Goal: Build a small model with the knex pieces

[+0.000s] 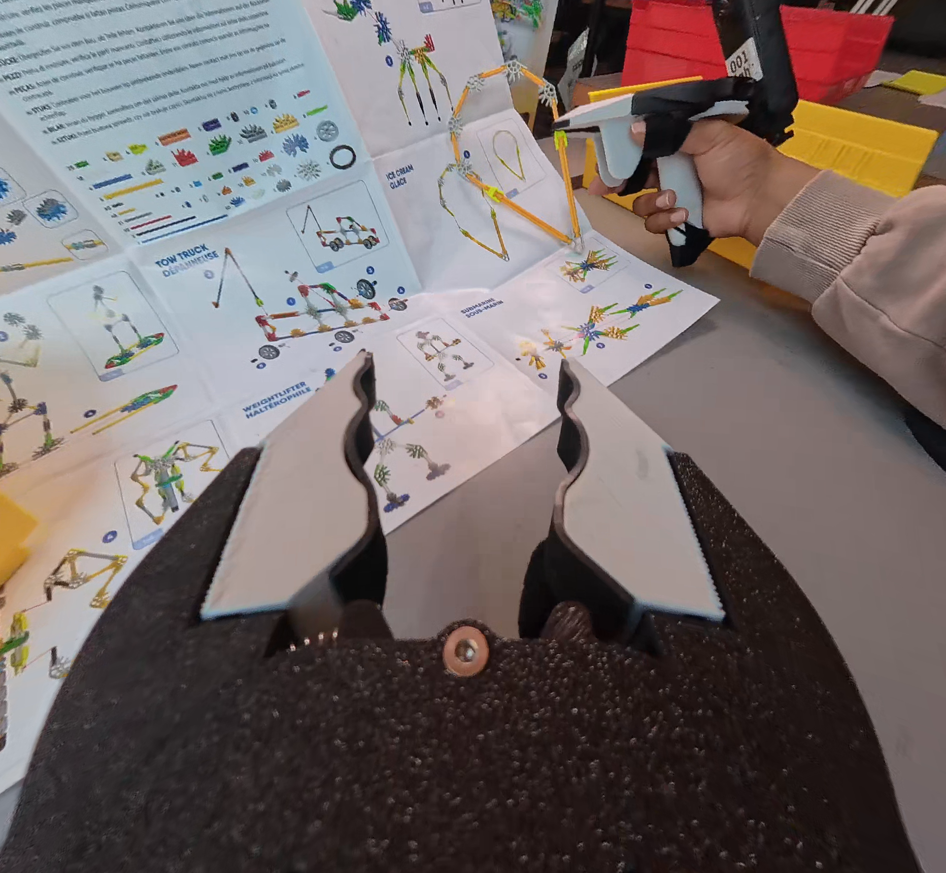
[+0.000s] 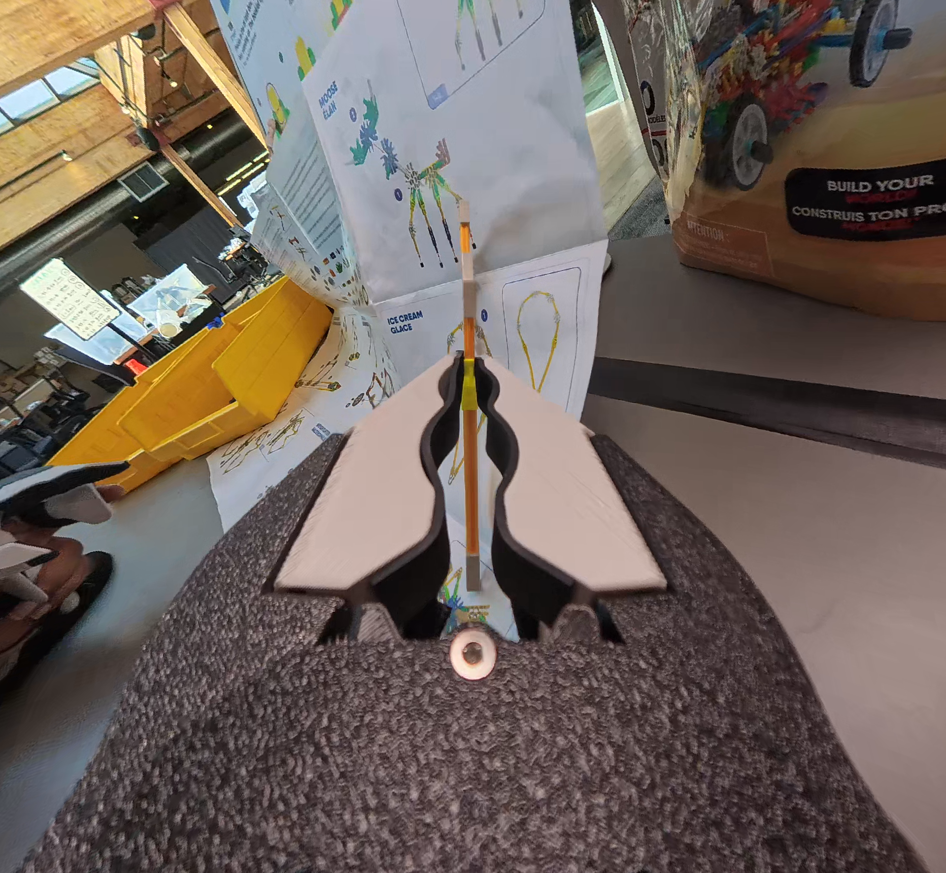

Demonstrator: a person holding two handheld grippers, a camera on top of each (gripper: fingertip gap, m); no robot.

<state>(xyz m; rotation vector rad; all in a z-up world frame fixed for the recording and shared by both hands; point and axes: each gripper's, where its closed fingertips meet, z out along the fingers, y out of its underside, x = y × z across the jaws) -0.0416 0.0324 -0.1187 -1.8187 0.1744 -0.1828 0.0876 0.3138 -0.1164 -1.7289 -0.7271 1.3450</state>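
Pinching rod frame [image 2: 470, 439] edge-on, shape hidden | left gripper [image 1: 463, 362] empty

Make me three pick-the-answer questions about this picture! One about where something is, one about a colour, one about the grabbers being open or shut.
1. Where is the left gripper?
A. over the instruction sheet
B. inside a red bin
C. on the toy box

2. What colour are the rods of the rod-and-connector loop?
A. blue
B. orange-yellow
C. black

3. What is the right gripper doing?
A. hanging open
B. lying flat
C. shut on the loop

Answers: 1 A, paper shows between its fingers. 2 B, both views show it. 3 C, its tips pinch the clip.
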